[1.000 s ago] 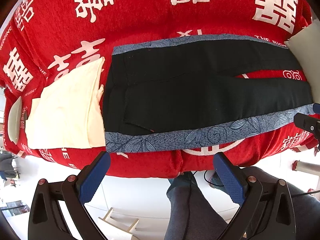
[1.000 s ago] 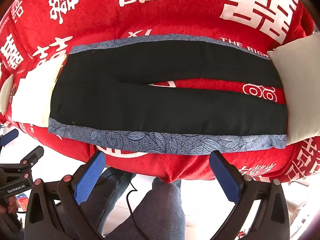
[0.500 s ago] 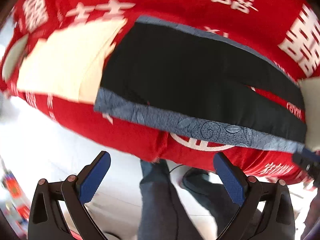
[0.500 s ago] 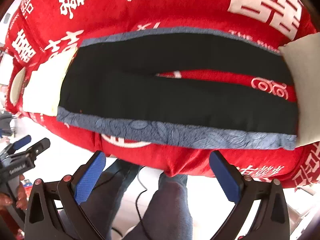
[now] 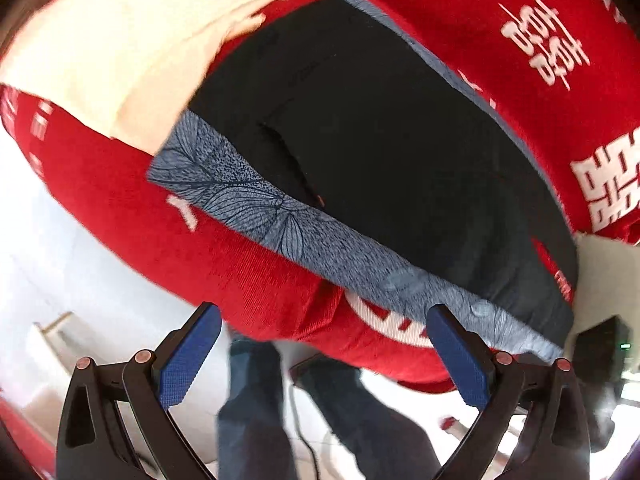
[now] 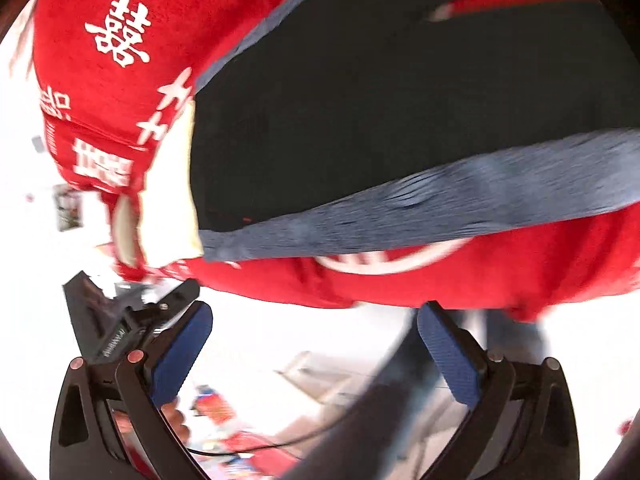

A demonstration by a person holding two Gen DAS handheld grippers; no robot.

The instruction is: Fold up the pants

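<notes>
Black pants (image 5: 400,152) with a blue-grey leaf-patterned side stripe (image 5: 280,216) lie flat on a red cloth-covered surface (image 5: 132,200). In the left wrist view the waist end is near the cream cloth, legs running right. My left gripper (image 5: 324,344) is open and empty, below the near stripe edge, off the surface. The right wrist view shows the pants (image 6: 380,100) and stripe (image 6: 440,200), blurred. My right gripper (image 6: 314,340) is open and empty, below the surface's near edge. The left gripper body (image 6: 120,320) shows at its lower left.
A folded cream cloth (image 5: 120,48) lies beside the waistband, also in the right wrist view (image 6: 172,200). A pale pillow (image 5: 608,280) sits at the leg end. The person's jeans-clad legs (image 5: 260,420) stand below the surface edge, over a white floor.
Both grippers have swung left and closer toward the waist end, tilting the views. The pants have not moved. Both stay open and empty.
</notes>
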